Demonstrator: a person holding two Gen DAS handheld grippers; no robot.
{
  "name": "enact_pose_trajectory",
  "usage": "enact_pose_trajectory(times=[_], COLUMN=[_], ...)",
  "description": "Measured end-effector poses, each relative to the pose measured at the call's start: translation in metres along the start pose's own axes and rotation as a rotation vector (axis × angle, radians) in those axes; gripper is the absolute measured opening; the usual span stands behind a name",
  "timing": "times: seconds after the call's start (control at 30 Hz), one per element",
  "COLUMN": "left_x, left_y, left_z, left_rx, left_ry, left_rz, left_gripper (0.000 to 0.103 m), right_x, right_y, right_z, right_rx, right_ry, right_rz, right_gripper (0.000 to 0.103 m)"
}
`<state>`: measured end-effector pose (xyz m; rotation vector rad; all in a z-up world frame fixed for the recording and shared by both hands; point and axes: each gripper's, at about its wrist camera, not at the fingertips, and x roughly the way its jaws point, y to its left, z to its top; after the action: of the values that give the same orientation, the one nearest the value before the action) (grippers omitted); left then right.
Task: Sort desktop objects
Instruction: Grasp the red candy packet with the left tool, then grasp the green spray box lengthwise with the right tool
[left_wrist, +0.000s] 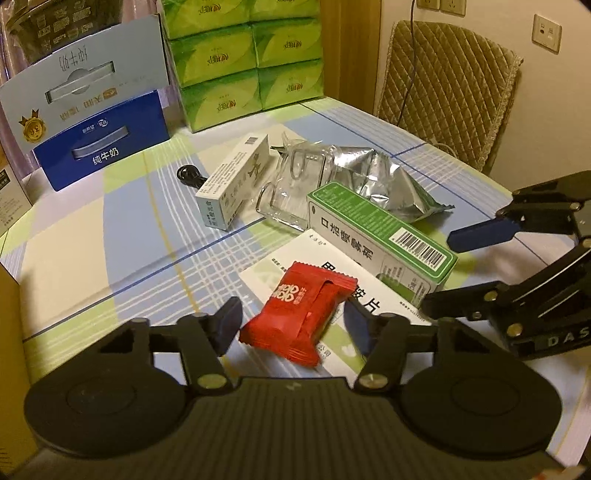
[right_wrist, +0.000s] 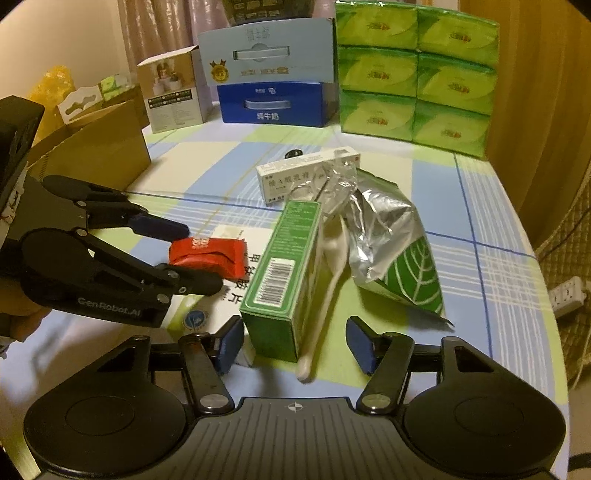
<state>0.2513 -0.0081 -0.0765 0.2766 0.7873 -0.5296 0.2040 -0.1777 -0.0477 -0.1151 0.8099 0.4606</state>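
2 blue-padded fingers of your left gripper (left_wrist: 291, 325) flank the crinkled red foil candy packet (left_wrist: 300, 313), jaws spread wider than it, neither pad clearly pressing. The packet lies on a flat white printed medicine box (left_wrist: 317, 258) on the checked tablecloth (left_wrist: 110, 229). Your right gripper (right_wrist: 293, 345) hangs wide apart, holding nothing, around the near end of the tall green-and-white cardboard carton (right_wrist: 284, 266). A glossy white plastic spoon (right_wrist: 328, 280) leans beside it, next to a crumpled silver foil bag (right_wrist: 388, 229).
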Motion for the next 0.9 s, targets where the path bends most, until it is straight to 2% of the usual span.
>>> enact_pose_trajectory(times=[0.13,0.2,0.23,0.27,0.43,0.77,0.9], left_x=[0.000,0.000,0.000,-0.001,-0.005,-0.044,-0.060], left_y=[0.000,0.001,0.001,0.000,-0.003,-0.026,-0.045], left_z=[0.001,0.000,0.000,0.000,-0.003,-0.038,-0.056], left_rx=[-0.001,-0.004,-0.006,-0.007,-0.006,-0.007,0.040], left_ry=[-0.002,-0.004,-0.003,-0.003,0.008,0.029,0.038], left_rz=[-0.007,-0.011,-0.015,-0.016,-0.012,-0.012,-0.002], left_gripper=[0.041,0.034,0.032,0.031,0.028,0.027,0.027], right_x=[0.005,0.008,0.010,0.011,0.006,-0.044,-0.068], right_y=[0.006,0.009,0.011,0.012,0.009,0.011,0.016], right_z=[0.003,0.005,0.006,0.006,0.005,-0.036,-0.059], right_rx=[-0.002,-0.009,-0.016,-0.019,0.020,0.061,0.072], right_ry=[-0.006,-0.006,-0.005,0.000,0.012,0.056,0.066], right_rz=[0.018,0.022,0.017,0.014,-0.027,-0.036,-0.054], right_gripper=[0.055,0.049,0.043,0.035,0.027,0.027,0.027])
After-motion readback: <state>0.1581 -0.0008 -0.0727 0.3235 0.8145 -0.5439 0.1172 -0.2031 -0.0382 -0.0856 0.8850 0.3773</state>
